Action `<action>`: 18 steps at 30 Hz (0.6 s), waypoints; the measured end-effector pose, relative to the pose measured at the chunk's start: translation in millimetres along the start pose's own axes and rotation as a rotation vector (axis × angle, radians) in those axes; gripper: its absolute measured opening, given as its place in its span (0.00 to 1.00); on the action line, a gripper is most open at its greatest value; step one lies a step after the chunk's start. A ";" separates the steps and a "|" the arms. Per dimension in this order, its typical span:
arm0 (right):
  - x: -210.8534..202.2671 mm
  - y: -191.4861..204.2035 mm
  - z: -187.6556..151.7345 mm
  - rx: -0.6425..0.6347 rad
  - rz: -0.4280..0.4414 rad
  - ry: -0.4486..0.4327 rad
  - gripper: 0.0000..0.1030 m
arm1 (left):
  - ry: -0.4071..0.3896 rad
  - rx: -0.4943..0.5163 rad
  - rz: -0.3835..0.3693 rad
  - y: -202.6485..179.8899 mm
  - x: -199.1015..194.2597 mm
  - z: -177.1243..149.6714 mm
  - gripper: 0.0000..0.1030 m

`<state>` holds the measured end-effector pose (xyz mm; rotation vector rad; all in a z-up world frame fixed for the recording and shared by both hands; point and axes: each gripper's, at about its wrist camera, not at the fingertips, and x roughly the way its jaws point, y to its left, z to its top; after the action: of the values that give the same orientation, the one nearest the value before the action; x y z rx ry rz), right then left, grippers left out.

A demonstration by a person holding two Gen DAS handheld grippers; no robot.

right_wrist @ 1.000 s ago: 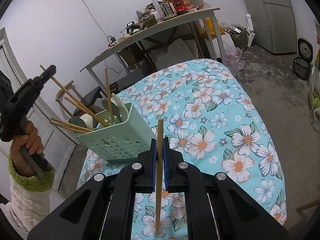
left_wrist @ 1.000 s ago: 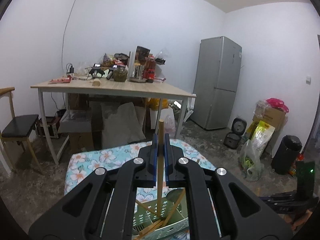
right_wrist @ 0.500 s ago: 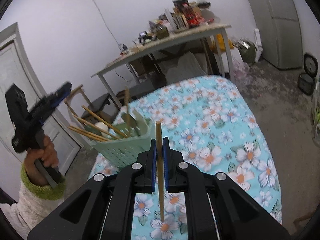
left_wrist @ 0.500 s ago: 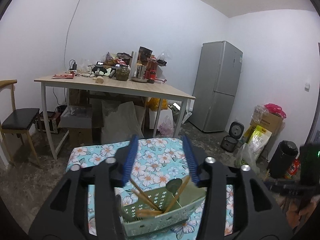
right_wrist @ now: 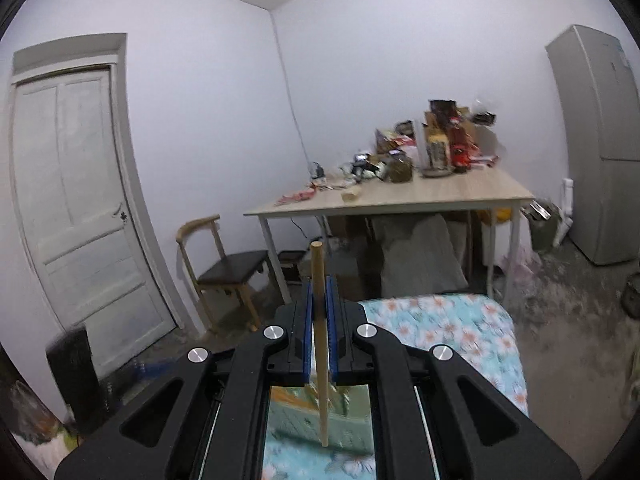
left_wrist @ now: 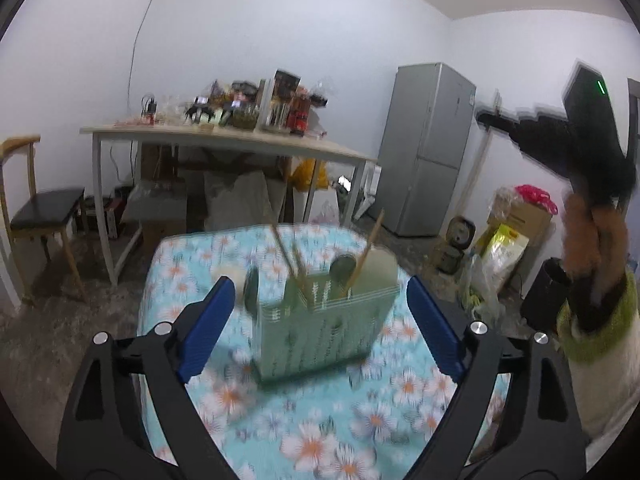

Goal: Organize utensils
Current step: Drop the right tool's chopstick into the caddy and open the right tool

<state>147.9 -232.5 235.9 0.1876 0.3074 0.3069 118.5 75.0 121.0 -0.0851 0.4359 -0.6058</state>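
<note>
The left gripper (left_wrist: 320,316) is spread wide and holds nothing; its blue pads flank the green utensil basket (left_wrist: 324,320) on the floral tablecloth (left_wrist: 332,420). The right gripper (right_wrist: 320,320) is clamped on an upright wooden chopstick (right_wrist: 320,344) above the basket. The basket's contents are motion-blurred, though chopsticks and spoons can be made out.

Left wrist view: looks level, close over pale green slotted plastic utensil basket (left_wrist: 324,320). Right wrist view: directly above same basket (right_wrist: 316,416). Shared: cluttered wooden table (left_wrist: 224,144) (right_wrist: 400,196), grey fridge (left_wrist: 424,148) (right_wrist: 596,140).
</note>
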 end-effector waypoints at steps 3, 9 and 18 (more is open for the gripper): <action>23.4 8.0 7.0 -0.023 0.000 -0.001 0.06 | 0.049 -0.040 0.014 7.4 0.6 -26.2 0.84; 84.1 17.0 -3.2 -0.064 -0.031 0.052 0.06 | 0.116 -0.099 0.063 19.6 6.4 -58.5 0.84; 146.9 3.6 -66.1 -0.071 -0.099 0.225 0.13 | 0.117 -0.135 0.091 26.8 6.5 -68.1 0.86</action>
<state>258.8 -172.6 135.5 0.0677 0.5258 0.2403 108.9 96.7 51.4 -0.1583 0.5905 -0.4934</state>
